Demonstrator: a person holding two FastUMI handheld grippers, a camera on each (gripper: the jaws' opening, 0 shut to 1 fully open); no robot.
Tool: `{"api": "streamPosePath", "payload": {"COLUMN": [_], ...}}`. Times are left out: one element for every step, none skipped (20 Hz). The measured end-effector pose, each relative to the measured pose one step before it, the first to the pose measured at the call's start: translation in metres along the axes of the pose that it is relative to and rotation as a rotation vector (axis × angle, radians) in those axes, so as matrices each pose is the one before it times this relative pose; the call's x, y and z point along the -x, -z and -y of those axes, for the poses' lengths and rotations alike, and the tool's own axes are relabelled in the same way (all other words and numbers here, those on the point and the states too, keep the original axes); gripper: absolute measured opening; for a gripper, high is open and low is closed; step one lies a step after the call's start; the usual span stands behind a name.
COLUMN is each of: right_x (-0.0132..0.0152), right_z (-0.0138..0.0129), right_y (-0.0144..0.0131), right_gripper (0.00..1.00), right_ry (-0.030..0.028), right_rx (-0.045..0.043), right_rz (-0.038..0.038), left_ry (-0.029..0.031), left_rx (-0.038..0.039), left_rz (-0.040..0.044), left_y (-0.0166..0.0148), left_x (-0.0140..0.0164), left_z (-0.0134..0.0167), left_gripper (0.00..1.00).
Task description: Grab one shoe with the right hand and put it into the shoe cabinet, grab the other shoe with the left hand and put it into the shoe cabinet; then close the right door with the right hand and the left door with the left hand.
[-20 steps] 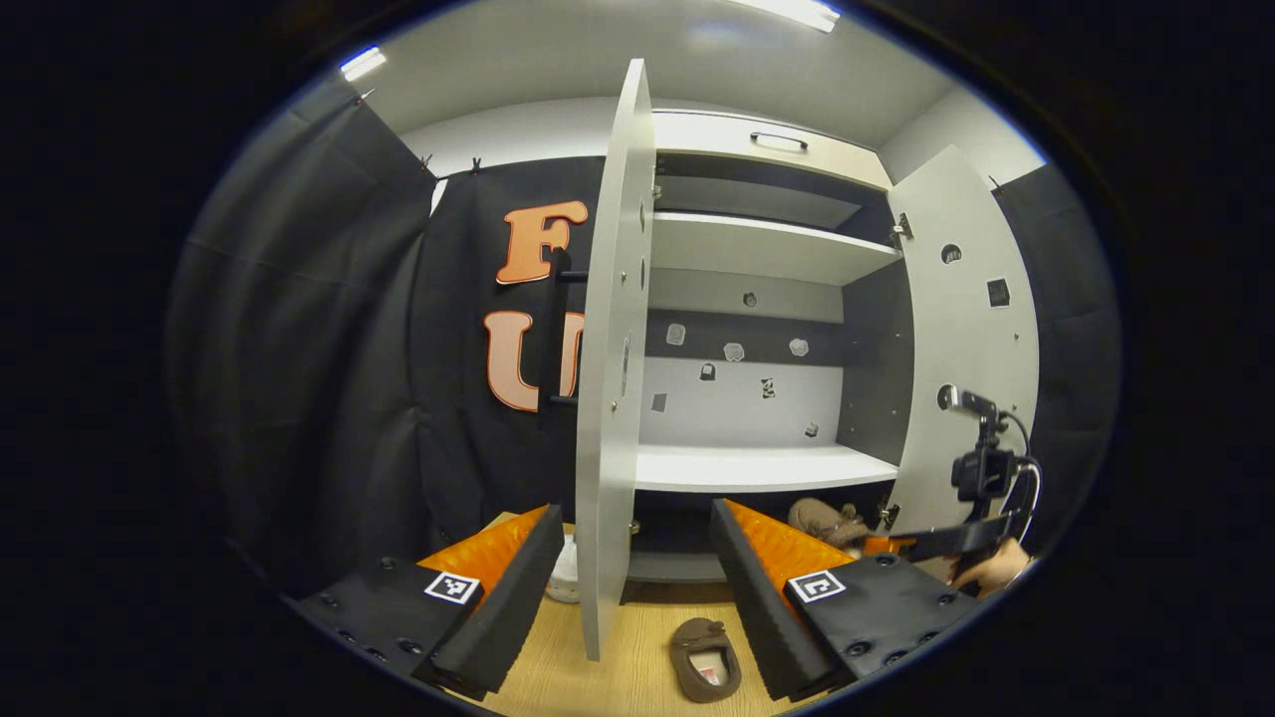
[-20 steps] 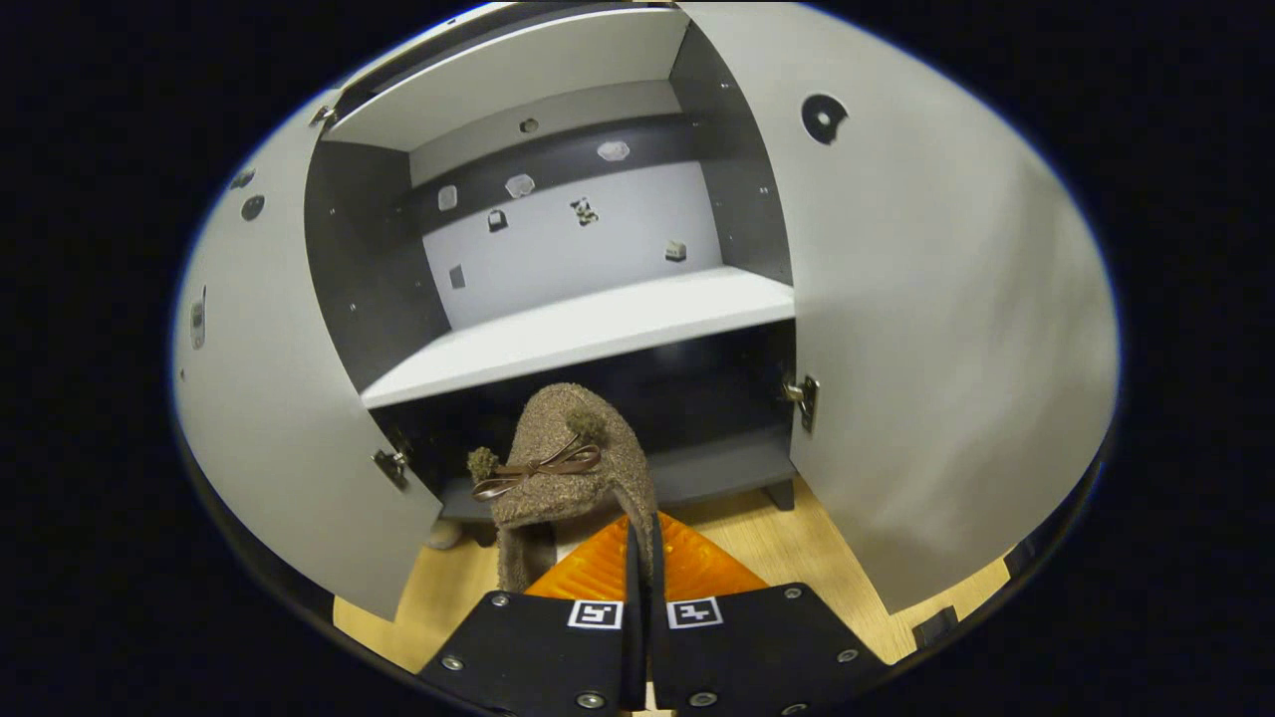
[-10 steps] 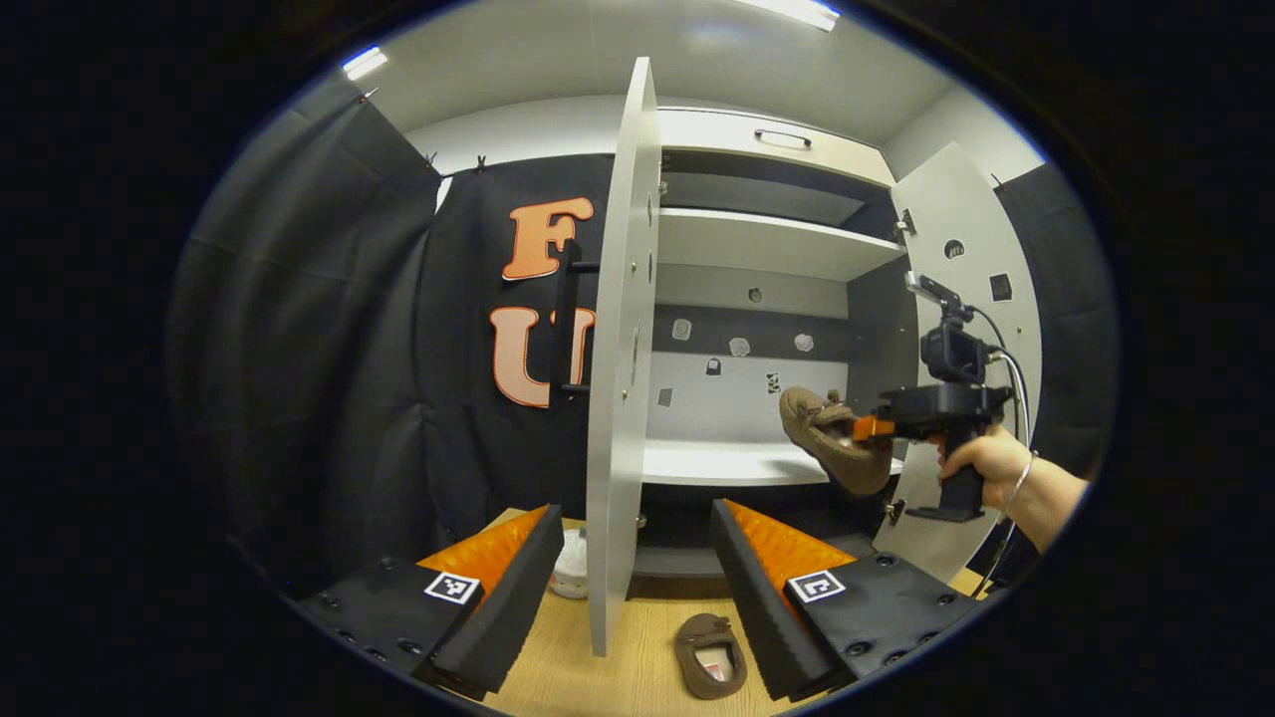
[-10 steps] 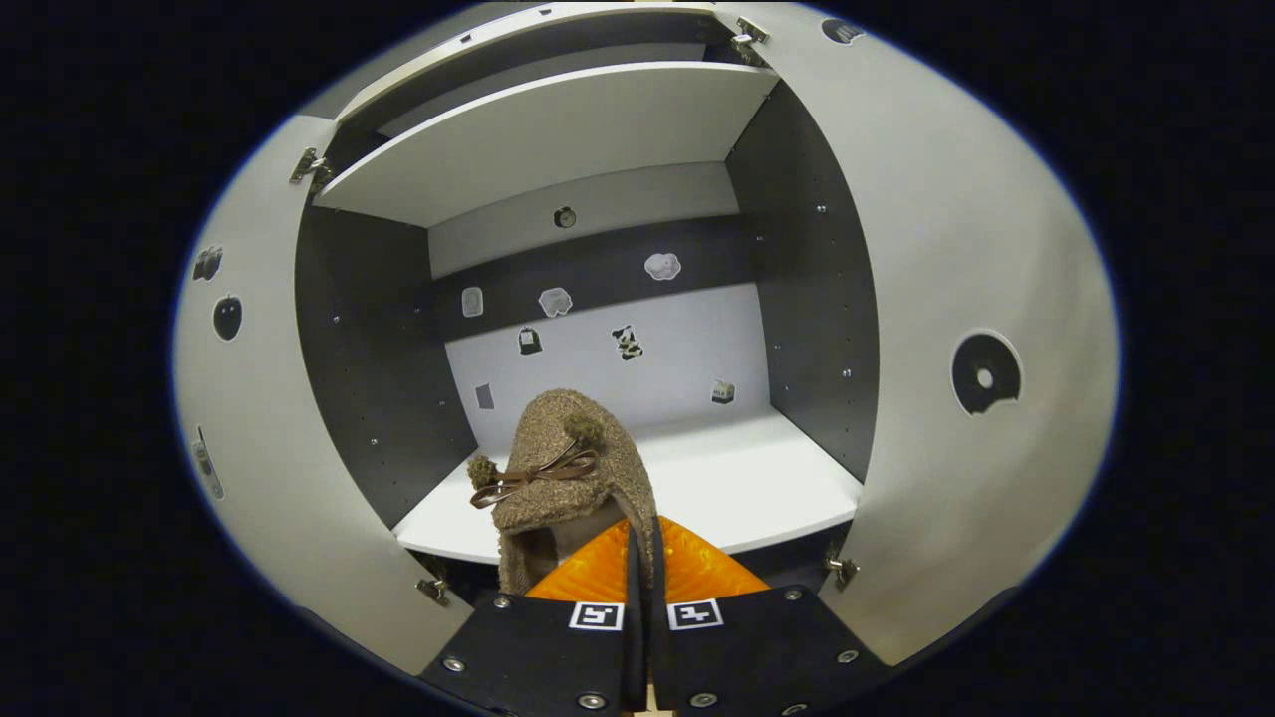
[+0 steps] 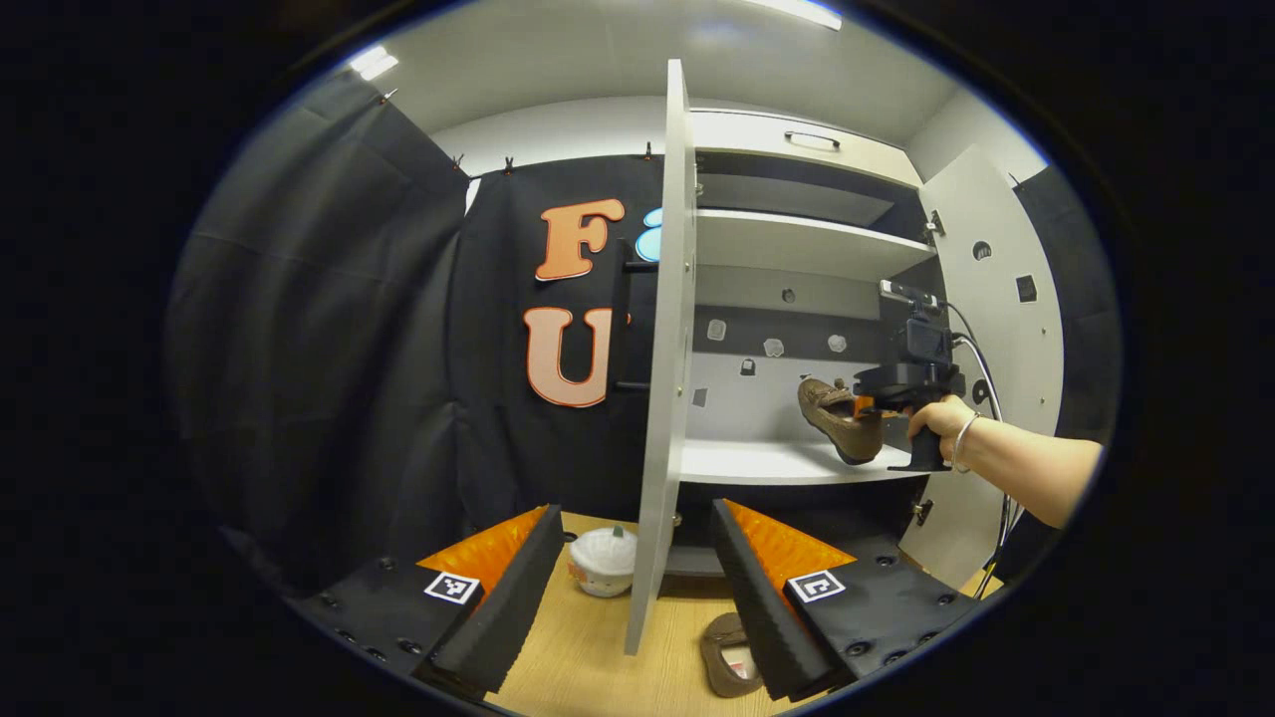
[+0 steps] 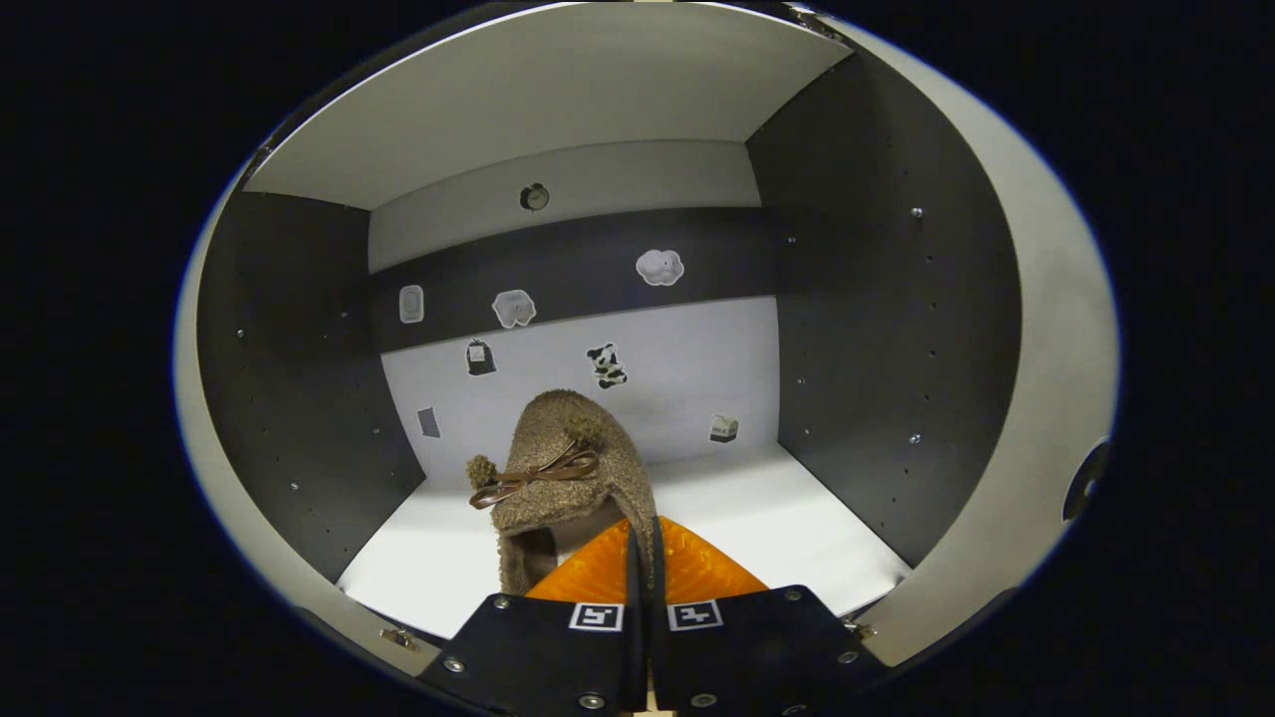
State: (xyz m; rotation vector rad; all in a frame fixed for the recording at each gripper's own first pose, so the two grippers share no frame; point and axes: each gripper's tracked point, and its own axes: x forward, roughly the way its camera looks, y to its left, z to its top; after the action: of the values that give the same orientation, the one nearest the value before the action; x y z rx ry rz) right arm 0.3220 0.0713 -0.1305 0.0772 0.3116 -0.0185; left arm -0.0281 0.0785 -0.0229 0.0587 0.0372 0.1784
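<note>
A fuzzy brown shoe [image 6: 563, 468] with a thin bow hangs over the white middle shelf [image 6: 777, 523] of the shoe cabinet, and my right gripper [image 6: 642, 543] is shut on its edge. In the left gripper view the same shoe [image 5: 840, 418] is held inside the cabinet by the right gripper [image 5: 867, 406] and a hand [image 5: 936, 418]. The other brown shoe [image 5: 727, 657] lies on the wooden floor, partly hidden behind a finger of my left gripper [image 5: 637, 578], which is open and holds nothing. The left door [image 5: 662, 349] stands open, edge-on between its fingers. The right door [image 5: 1001, 339] is open too.
A small white pot-like object [image 5: 603, 560] sits on the wooden floor [image 5: 588, 657] left of the left door. Small stickers dot the cabinet's back wall [image 6: 657, 368]. An upper shelf [image 5: 797, 244] and a top drawer with a handle [image 5: 812, 139] lie above.
My right gripper has lifted the shoe from floor level up to the middle shelf and pushed it into the cabinet. My left gripper has shifted slightly left, staying open.
</note>
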Motion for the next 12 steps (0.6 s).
{"api": "streamPosePath", "payload": {"right_x": [-0.00875,-0.00793,-0.00462,-0.00306,-0.00057,-0.00115,0.00218,0.0062,0.00501,0.00527,0.00696,0.00849], "right_z": [0.00226,0.00186,0.00043,-0.00085,-0.00048,0.00151,-0.00087,-0.0028,-0.00102,-0.00169,-0.00107,0.00049], "right_y": [0.00189,0.00491,0.0048,0.0027,-0.00105,-0.00251,-0.00337,-0.00602,-0.00793,-0.00739,-0.00569,-0.00557], "right_gripper": [0.02,0.01,0.02,0.02,0.05,0.06,0.08,0.11,0.19,0.21,0.25,0.27], "right_ry": [0.01155,0.00718,0.00055,-0.00283,-0.00073,0.00335,-0.00436,-0.01125,-0.00651,-0.01093,-0.00654,-0.00714], "right_rx": [0.00634,0.00165,-0.0118,-0.01579,-0.00063,0.00368,0.00332,-0.00153,-0.00588,-0.0065,0.00093,0.00622], "right_rz": [-0.00581,-0.01812,-0.02174,-0.01698,0.00287,0.00852,0.01215,0.02171,0.02461,0.02213,0.01621,0.0165], "left_ry": [-0.0099,-0.00717,-0.00466,-0.0037,-0.00359,-0.0038,0.00197,0.00721,0.00663,0.00775,0.00934,0.01171], "left_rx": [0.00062,0.0031,0.0026,-0.00224,-0.00654,-0.00544,-0.00034,0.00317,0.00341,0.00361,0.00235,0.00077], "left_rz": [-0.00166,-0.00202,-0.00282,-0.00382,-0.00244,-0.00196,-0.00338,-0.00316,-0.00047,0.00228,0.00207,0.00117], "left_y": [-0.00023,0.00102,0.00123,0.00087,0.00145,-0.0004,0.00148,0.00077,-0.00019,-0.00233,0.00102,-0.00109], "left_x": [-0.00008,-0.0006,0.00048,0.00002,-0.00055,-0.0007,-0.00165,-0.00149,0.00089,0.00058,-0.00057,-0.00108], "left_z": [-0.00319,-0.00321,-0.00158,-0.00128,-0.00103,-0.00125,0.00084,0.00222,0.00143,0.00214,0.00253,0.00394], "left_gripper": [0.96,0.96,0.96,0.97,0.94,0.96,0.99,0.99,0.97,0.97,0.97,0.97]}}
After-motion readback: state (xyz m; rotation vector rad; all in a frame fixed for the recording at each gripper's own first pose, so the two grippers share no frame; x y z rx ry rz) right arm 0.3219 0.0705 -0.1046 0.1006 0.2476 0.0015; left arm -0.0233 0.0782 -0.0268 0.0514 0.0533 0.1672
